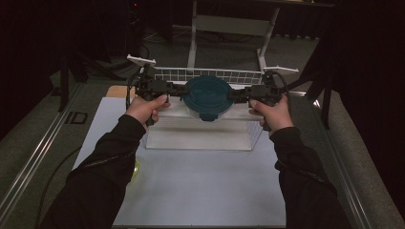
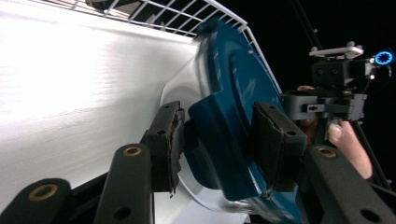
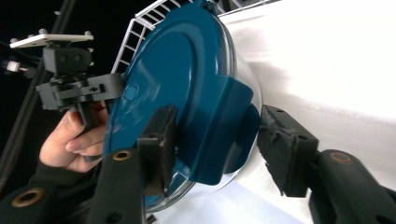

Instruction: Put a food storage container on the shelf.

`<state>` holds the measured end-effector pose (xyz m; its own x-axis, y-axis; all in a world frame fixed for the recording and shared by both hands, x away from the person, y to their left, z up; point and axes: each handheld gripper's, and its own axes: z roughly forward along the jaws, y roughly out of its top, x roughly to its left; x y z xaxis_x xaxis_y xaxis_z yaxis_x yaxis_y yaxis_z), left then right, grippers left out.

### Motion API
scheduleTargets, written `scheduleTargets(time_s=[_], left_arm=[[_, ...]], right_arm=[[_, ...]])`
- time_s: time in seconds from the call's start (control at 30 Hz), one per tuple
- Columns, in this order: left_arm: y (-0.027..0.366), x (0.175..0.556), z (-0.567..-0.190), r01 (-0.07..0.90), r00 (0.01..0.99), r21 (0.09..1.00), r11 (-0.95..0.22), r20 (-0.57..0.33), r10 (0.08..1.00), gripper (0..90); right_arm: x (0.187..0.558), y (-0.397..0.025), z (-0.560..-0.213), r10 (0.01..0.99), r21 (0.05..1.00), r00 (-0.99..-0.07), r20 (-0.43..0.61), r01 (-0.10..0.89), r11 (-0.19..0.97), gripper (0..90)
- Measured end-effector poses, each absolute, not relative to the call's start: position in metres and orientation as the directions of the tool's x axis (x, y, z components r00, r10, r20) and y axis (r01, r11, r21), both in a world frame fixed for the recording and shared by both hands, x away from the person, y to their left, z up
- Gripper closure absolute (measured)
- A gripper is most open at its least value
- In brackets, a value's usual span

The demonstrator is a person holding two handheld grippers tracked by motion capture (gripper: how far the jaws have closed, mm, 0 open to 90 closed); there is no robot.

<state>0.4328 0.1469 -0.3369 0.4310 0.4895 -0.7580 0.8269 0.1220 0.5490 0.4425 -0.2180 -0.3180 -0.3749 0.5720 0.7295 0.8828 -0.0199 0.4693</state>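
A round clear container with a dark teal lid (image 1: pixel 207 95) hangs between my two grippers over a white wire basket (image 1: pixel 167 72). My left gripper (image 1: pixel 184 90) is shut on the latch at the lid's left edge. My right gripper (image 1: pixel 236 94) is shut on the opposite latch. In the left gripper view the teal lid (image 2: pixel 233 88) is turned on its side, with my left gripper (image 2: pixel 219 140) clamped across its latch. In the right gripper view my right gripper (image 3: pixel 215 140) straddles the other latch of the lid (image 3: pixel 177 79), its pads against it.
The basket's pale front wall (image 1: pixel 200 138) stands on a white mat (image 1: pixel 200 191) that covers the table. A small yellow object (image 1: pixel 137 168) peeks out beside the left sleeve. A metal stand (image 1: pixel 229 24) rises beyond the table. Dark floor surrounds it.
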Motion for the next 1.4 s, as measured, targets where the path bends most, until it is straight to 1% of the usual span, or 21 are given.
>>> scheduleTargets(time_s=[0.13,0.17,0.27,0.33,0.4,0.67,0.73,0.77,0.8,0.83,0.9,0.93,1.0,1.07,1.1,1.2,1.27,1.33,1.4], left_arm=[[0.147,0.431,-0.334,0.811,0.447,0.574,0.112,-0.732,0.514,52.4],[0.147,0.429,-0.333,0.802,0.453,0.586,0.114,-0.722,0.524,49.8],[0.153,0.422,-0.327,0.772,0.461,0.62,0.138,-0.697,0.549,48.6],[0.153,0.422,-0.327,0.772,0.461,0.62,0.138,-0.697,0.549,48.2],[0.155,0.409,-0.324,0.749,0.484,0.652,0.12,-0.662,0.572,48.2],[0.153,0.366,-0.315,0.679,0.581,0.732,0.053,-0.58,0.571,48.1],[0.152,0.36,-0.315,0.673,0.591,0.738,0.043,-0.571,0.57,45.6],[0.151,0.352,-0.315,0.663,0.61,0.748,0.017,-0.554,0.567,45.6],[0.15,0.345,-0.316,0.653,0.625,0.757,-0.001,-0.539,0.565,43.6],[0.15,0.339,-0.316,0.644,0.633,0.765,-0.005,-0.53,0.564,42.9],[0.151,0.327,-0.318,0.627,0.655,0.779,-0.018,-0.514,0.554,42.9],[0.151,0.324,-0.319,0.621,0.658,0.784,-0.018,-0.508,0.556,42.9],[0.15,0.312,-0.323,0.594,0.68,0.804,-0.03,-0.482,0.552,42.8],[0.147,0.303,-0.326,0.568,0.696,0.821,-0.048,-0.448,0.562,41.6],[0.145,0.298,-0.328,0.557,0.705,0.828,-0.056,-0.437,0.558,41.5],[0.138,0.285,-0.338,0.524,0.731,0.847,-0.091,-0.392,0.558,40.6],[0.133,0.277,-0.345,0.502,0.745,0.858,-0.108,-0.365,0.558,39.8],[0.129,0.269,-0.354,0.469,0.757,0.878,-0.1,-0.341,0.558,39.8],[0.126,0.263,-0.361,0.458,0.764,0.883,-0.106,-0.33,0.554,38.4]], right_arm=[[0.442,-0.217,-0.316,0.588,0.483,-0.384,0.712,0.876,-0.013,45.4],[0.441,-0.216,-0.315,0.605,0.495,-0.391,0.694,0.869,-0.006,42.8],[0.439,-0.219,-0.314,0.619,0.51,-0.398,0.677,0.86,-0.005,40.2],[0.437,-0.219,-0.314,0.624,0.516,-0.402,0.671,0.856,-0.004,40.2],[0.432,-0.22,-0.311,0.635,0.535,-0.413,0.653,0.845,-0.002,38.5],[0.402,-0.219,-0.296,0.654,0.621,-0.494,0.572,0.782,0.048,39.3],[0.398,-0.218,-0.294,0.655,0.632,-0.505,0.563,0.773,0.053,39.2],[0.393,-0.218,-0.293,0.644,0.641,-0.515,0.566,0.766,0.05,39.2],[0.386,-0.216,-0.291,0.638,0.657,-0.536,0.553,0.751,0.061,40.1],[0.38,-0.215,-0.29,0.633,0.669,-0.547,0.548,0.741,0.061,42.2],[0.373,-0.213,-0.29,0.612,0.678,-0.565,0.552,0.732,0.064,43.7],[0.368,-0.211,-0.291,0.598,0.684,-0.574,0.559,0.727,0.059,46.6],[0.361,-0.206,-0.293,0.582,0.689,-0.595,0.555,0.72,0.078,47.5],[0.354,-0.199,-0.297,0.57,0.694,-0.614,0.546,0.712,0.103,51.3],[0.351,-0.196,-0.3,0.566,0.695,-0.621,0.543,0.71,0.112,54.1],[0.341,-0.181,-0.309,0.559,0.702,-0.643,0.523,0.697,0.145,66.8],[0.339,-0.174,-0.312,0.565,0.705,-0.649,0.509,0.691,0.16,77.5],[0.337,-0.168,-0.314,0.574,0.71,-0.652,0.495,0.685,0.167,89.2],[0.337,-0.163,-0.317,0.57,0.701,-0.653,0.499,0.691,0.177,89.6]])
